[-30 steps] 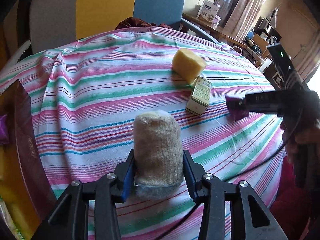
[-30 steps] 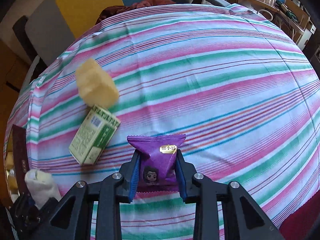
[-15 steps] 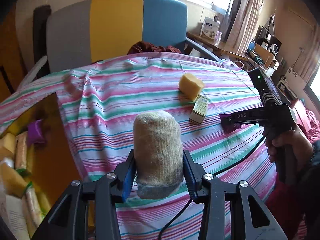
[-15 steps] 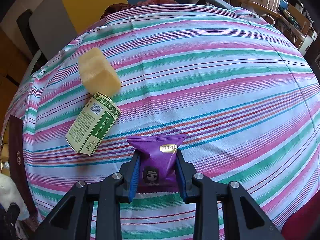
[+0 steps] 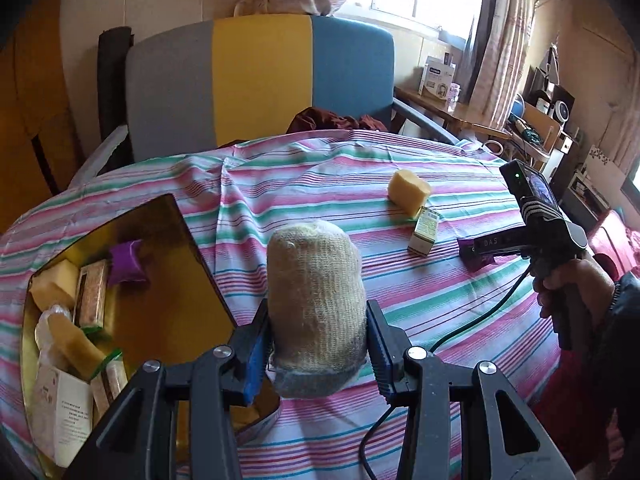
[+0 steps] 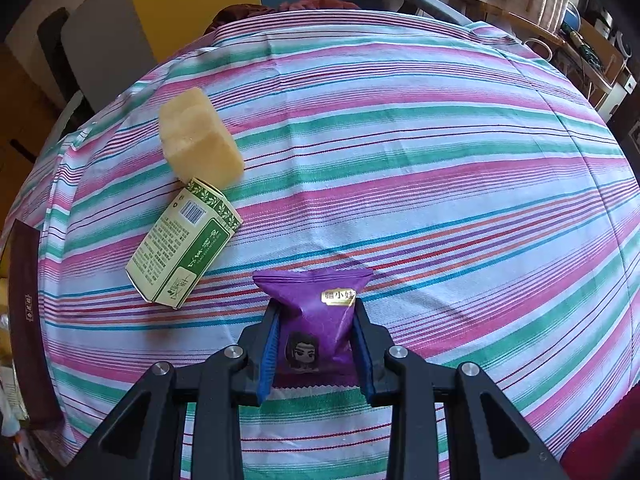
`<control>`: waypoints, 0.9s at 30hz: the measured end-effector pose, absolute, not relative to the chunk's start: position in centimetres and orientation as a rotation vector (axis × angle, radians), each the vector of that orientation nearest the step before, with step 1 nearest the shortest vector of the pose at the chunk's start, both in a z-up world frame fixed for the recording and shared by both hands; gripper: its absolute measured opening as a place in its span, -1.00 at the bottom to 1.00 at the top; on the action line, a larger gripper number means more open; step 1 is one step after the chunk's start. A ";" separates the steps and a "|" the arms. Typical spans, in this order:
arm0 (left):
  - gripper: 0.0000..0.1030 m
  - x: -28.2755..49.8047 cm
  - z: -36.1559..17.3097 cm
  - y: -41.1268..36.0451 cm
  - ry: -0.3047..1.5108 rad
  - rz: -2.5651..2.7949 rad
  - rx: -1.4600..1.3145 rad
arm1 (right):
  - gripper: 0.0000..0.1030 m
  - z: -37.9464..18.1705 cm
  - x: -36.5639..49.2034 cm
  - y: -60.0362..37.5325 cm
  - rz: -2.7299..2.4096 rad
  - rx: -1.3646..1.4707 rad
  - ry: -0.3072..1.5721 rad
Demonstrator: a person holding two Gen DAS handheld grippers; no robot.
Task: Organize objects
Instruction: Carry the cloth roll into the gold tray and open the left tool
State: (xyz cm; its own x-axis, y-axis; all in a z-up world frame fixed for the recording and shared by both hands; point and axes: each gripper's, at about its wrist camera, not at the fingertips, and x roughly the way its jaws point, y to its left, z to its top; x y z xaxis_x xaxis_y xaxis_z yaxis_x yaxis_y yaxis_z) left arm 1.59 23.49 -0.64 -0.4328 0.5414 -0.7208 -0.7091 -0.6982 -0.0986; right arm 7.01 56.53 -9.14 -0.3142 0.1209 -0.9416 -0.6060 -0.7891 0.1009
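Observation:
My left gripper (image 5: 316, 344) is shut on a beige knitted roll (image 5: 314, 300) and holds it above the striped tablecloth, just right of a gold-lined box (image 5: 192, 280) holding several packets. My right gripper (image 6: 314, 346) is shut on a purple snack packet (image 6: 316, 320), low over the cloth. That gripper and the packet (image 5: 478, 258) also show at the right of the left wrist view. A yellow sponge block (image 6: 198, 138) and a green-and-cream carton (image 6: 184, 242) lie left of the packet, touching each other.
The round table wears a pink, green and white striped cloth (image 6: 400, 128). A grey, yellow and blue chair (image 5: 256, 80) stands behind it. The box's dark edge (image 6: 26, 320) shows far left in the right wrist view. Cluttered shelves (image 5: 552, 112) stand at the right.
My left gripper has risen and pulled back with the roll, bringing the gold-lined box into view at the left. My right gripper has stayed nearly still, shut on the purple packet.

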 end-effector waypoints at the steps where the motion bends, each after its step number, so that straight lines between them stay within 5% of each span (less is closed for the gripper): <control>1: -0.14 1.5 -0.7 23.2 0.278 2.153 -0.982 | -0.37 -9.2 6.7 56.2 2.137 -1.476 0.614; 27: -0.13 -4.0 -2.9 11.4 0.083 2.386 -1.174 | -0.37 -8.8 7.3 56.6 2.148 -1.498 0.524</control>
State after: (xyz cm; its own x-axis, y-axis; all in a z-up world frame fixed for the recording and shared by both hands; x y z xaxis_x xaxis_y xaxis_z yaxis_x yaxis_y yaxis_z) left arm -3.95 11.39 -2.95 -0.5192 0.3890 -0.7609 -0.4407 -0.8847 -0.1516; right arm 7.34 56.60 -8.84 -0.2961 0.1566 -0.9422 -0.5728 -0.8185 0.0440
